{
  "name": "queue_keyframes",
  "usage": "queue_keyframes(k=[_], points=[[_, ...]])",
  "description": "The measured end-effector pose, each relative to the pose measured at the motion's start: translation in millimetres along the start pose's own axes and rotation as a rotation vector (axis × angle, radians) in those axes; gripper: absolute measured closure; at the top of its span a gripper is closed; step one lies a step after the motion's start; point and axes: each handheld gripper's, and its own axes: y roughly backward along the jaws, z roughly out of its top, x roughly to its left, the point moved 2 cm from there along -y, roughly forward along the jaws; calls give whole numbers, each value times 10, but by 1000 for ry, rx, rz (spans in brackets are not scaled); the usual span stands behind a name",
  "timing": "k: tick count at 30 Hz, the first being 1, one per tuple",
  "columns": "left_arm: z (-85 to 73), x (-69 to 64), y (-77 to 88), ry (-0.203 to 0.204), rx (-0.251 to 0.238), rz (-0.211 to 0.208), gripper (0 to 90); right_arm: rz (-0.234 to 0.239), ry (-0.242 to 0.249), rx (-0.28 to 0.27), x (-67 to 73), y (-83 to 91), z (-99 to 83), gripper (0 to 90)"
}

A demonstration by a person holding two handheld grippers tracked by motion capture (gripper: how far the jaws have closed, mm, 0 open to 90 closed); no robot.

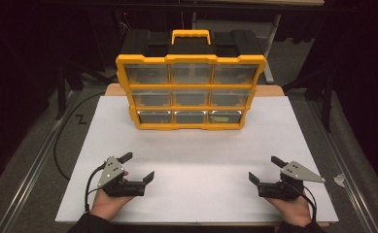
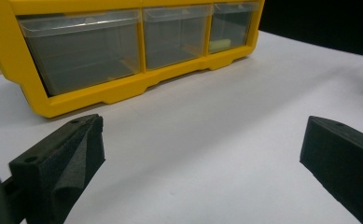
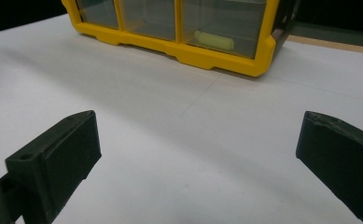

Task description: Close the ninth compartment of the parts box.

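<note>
Both the left gripper (image 1: 139, 166) and right gripper (image 1: 264, 168) rest open and empty on the table (image 1: 196, 145), well short of the drawer organizer (image 1: 190, 92); next move, presumably, reaching a drawer.

Left tool (image 1: 138, 168) – jaws wide apart, nothing between, hand low near desk edge. Right tool (image 1: 264, 168) – jaws wide, empty, pointing inward.
</note>
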Motion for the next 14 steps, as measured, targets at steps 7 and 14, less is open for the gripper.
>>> queue_keyframes(k=[7,14], points=[[-3,-10,-17,-5,5,11,3,-11,1,-10,-4,-15,11,10],[-3,-19,-2,-15,0,5,2,-20,-1,7,3,-42,-3,10]])
